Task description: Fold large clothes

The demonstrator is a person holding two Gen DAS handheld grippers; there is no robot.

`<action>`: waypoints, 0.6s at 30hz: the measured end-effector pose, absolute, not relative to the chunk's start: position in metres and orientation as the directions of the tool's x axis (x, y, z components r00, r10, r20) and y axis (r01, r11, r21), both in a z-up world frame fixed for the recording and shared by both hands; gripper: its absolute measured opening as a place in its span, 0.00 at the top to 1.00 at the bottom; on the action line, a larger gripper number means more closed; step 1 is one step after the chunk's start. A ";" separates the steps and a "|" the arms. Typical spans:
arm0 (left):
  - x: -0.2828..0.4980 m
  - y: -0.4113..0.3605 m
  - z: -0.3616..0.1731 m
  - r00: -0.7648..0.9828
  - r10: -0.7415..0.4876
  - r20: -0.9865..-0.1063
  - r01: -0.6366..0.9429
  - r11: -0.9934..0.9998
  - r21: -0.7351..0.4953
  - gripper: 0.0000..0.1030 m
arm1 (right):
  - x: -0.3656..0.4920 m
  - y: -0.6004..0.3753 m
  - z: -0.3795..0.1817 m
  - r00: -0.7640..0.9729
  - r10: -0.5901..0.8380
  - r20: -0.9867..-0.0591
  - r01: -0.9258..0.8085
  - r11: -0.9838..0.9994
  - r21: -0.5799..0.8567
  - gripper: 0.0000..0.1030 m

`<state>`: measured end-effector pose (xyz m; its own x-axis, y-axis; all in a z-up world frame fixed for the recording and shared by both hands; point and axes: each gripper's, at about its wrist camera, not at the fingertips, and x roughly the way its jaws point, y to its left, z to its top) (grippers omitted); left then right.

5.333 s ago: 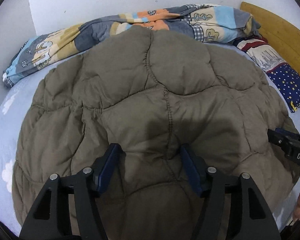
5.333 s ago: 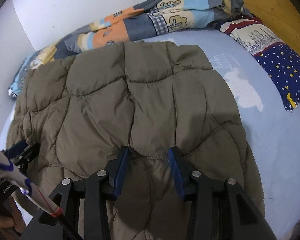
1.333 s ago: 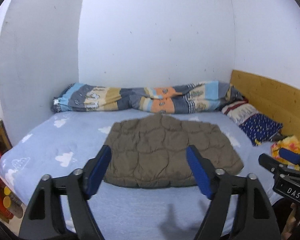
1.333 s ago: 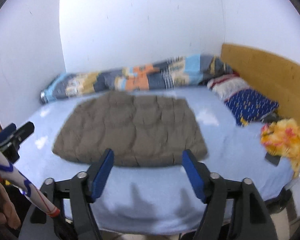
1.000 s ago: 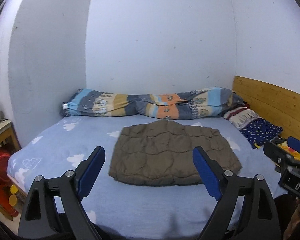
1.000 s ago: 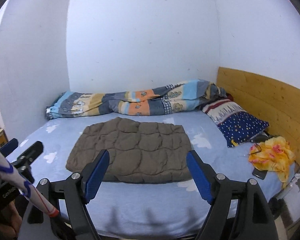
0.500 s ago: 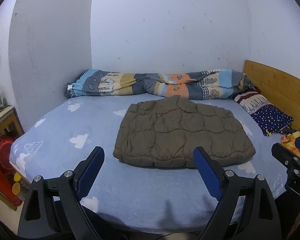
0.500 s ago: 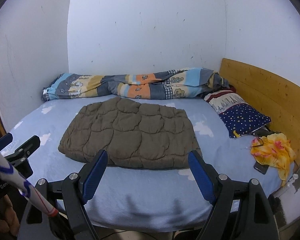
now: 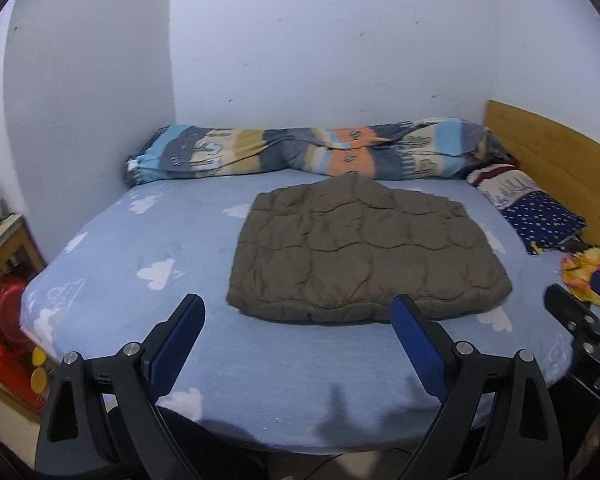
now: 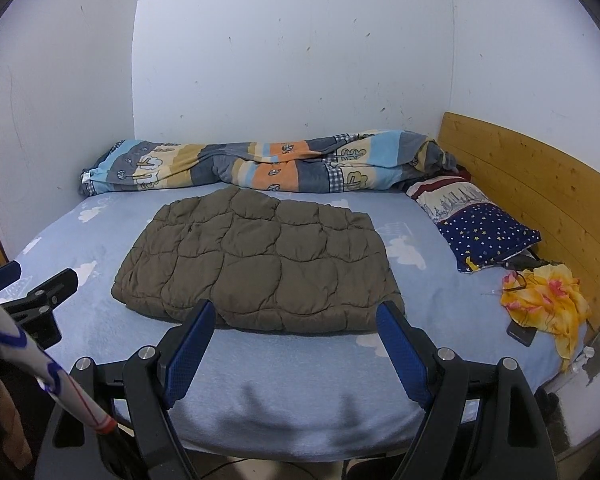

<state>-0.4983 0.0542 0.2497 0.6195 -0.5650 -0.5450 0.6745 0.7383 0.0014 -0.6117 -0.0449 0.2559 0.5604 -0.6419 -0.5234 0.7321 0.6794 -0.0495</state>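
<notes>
Both grippers had let go and backed away from the brown puffy coat (image 9: 364, 252). It lay folded flat in the middle of the bed (image 9: 148, 240), so the folding looked done. The left gripper (image 9: 296, 322) and right gripper (image 10: 294, 320) stood wide with nothing inside. "DAS" showed on the right gripper's side.

Bed (image 10: 284, 364) w/ light-blue cloud-print sheet fills the room corner, white walls behind and to the left. Rolled patchwork duvet (image 10: 260, 168) (blue, orange, grey, cream) lies along the far wall edge. Wooden headboard (image 10: 540, 184) at right; just beside it a pillow (image 10: 488, 232), navy w/ stars, striped end toward the wall. Nearer, yellow-pink cloth (image 10: 548, 296) bunched at bed edge, partly over a dark phone (image 10: 522, 332). Left of bed: wooden stand (image 9: 8, 240) w/ red item (image 9: 4, 320) underneath, too blurred to tell what.
</notes>
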 end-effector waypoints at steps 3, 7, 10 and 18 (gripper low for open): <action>-0.500 0.060 0.254 0.617 -0.592 -0.518 0.690 0.724 -0.006 0.09 | -0.612 -0.046 0.255 0.559 -0.641 -0.526 0.732 0.679 -0.050 0.17; -0.496 0.063 0.253 0.606 -0.598 -0.524 0.690 0.723 -0.026 0.09 | -0.611 -0.047 0.253 0.557 -0.640 -0.529 0.731 0.680 -0.053 0.17; -0.497 0.060 0.253 0.657 -0.540 -0.526 0.651 0.758 0.036 0.09 | -0.611 -0.048 0.252 0.555 -0.639 -0.533 0.732 0.680 -0.053 0.17; -0.503 0.064 0.260 0.719 -0.513 -0.468 0.591 0.806 0.024 0.09 | -0.610 -0.050 0.249 0.555 -0.631 -0.542 0.728 0.684 -0.051 0.17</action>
<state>-0.5032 0.0642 0.2596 0.7191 -0.5135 -0.4683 0.5911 0.8063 0.0235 -0.6102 -0.0501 0.2488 0.5548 -0.6315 -0.5417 0.7280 0.6836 -0.0513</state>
